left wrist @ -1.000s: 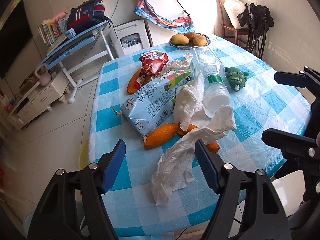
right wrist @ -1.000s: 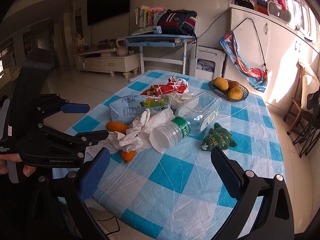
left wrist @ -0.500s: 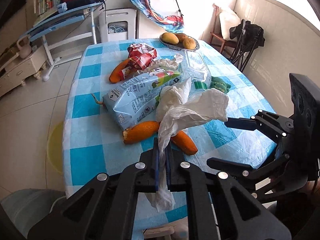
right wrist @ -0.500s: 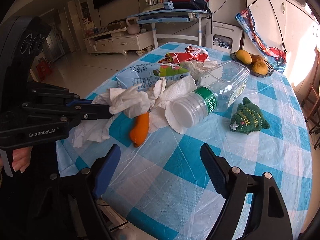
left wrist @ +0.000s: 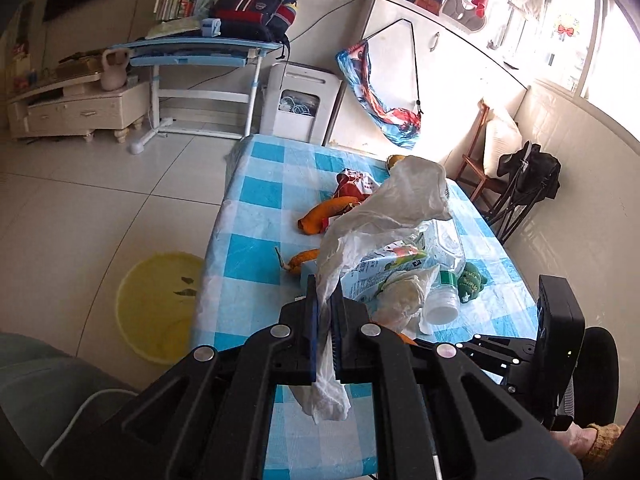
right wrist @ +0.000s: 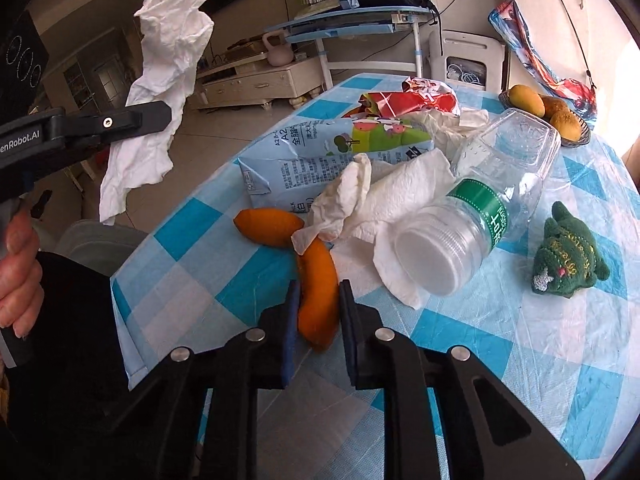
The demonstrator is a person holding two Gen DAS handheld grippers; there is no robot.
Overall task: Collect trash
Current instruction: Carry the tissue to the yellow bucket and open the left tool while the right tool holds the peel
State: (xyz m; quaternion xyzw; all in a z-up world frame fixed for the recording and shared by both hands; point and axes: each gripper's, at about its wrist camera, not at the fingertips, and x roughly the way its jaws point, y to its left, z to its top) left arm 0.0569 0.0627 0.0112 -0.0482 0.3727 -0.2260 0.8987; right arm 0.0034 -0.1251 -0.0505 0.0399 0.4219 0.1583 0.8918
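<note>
My left gripper (left wrist: 325,300) is shut on a crumpled white tissue (left wrist: 384,208) and holds it in the air off the table's left edge; the tissue also shows in the right wrist view (right wrist: 160,80). My right gripper (right wrist: 319,296) is closed around an orange peel (right wrist: 318,292) lying on the blue checked tablecloth (right wrist: 500,360). A second orange peel (right wrist: 268,226), more white tissues (right wrist: 384,196), a milk carton (right wrist: 320,156), a clear plastic bottle (right wrist: 480,208) and a red snack wrapper (right wrist: 412,100) lie in a heap beyond it.
A green knitted toy (right wrist: 568,256) lies right of the bottle. A bowl of fruit (right wrist: 548,114) stands at the far edge. A yellow basin (left wrist: 156,304) sits on the floor left of the table. A grey bin rim (right wrist: 100,236) shows below the held tissue.
My left gripper closed on the tissue and lifted it up and left, off the table. My right gripper moved down to the near orange peel and closed on it.
</note>
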